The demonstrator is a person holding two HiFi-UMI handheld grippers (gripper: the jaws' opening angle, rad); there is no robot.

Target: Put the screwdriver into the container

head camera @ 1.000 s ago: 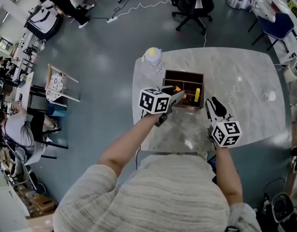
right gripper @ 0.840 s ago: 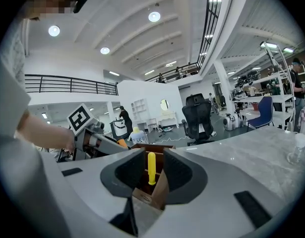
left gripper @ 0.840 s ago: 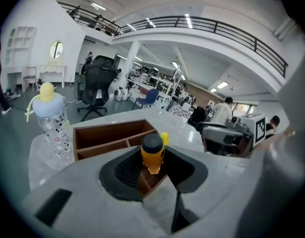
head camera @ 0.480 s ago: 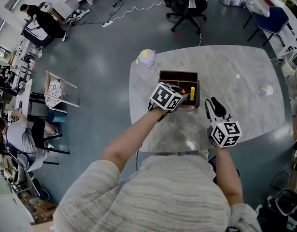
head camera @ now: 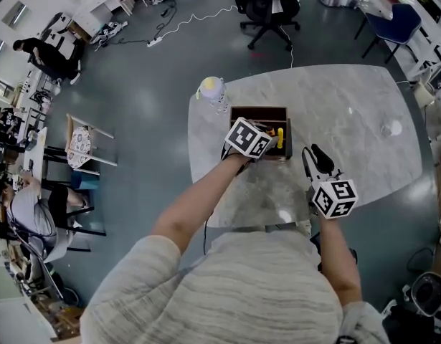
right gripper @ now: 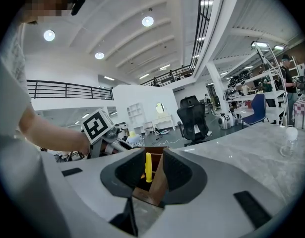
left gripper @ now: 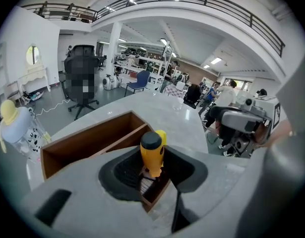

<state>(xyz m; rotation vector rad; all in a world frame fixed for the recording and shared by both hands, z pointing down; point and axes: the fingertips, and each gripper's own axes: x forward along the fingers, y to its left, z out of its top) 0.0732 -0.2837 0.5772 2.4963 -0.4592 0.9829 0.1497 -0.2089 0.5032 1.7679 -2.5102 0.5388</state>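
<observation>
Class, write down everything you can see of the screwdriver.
The screwdriver shows a stubby orange-yellow handle, plastic by its look, with a black cap on its far end. It is gripped by the left gripper, above the near corner of the wooden container. Its shaft and tip are hidden.

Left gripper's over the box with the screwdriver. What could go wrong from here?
1. The left gripper holds the screwdriver right above the container's near wall; its tip is hidden, so it may catch the rim instead of dropping inside.
2. A yellow tool stands in the container just behind the handle and could get knocked.
3. A shove on the container could slide it toward the bottle close by.
</observation>
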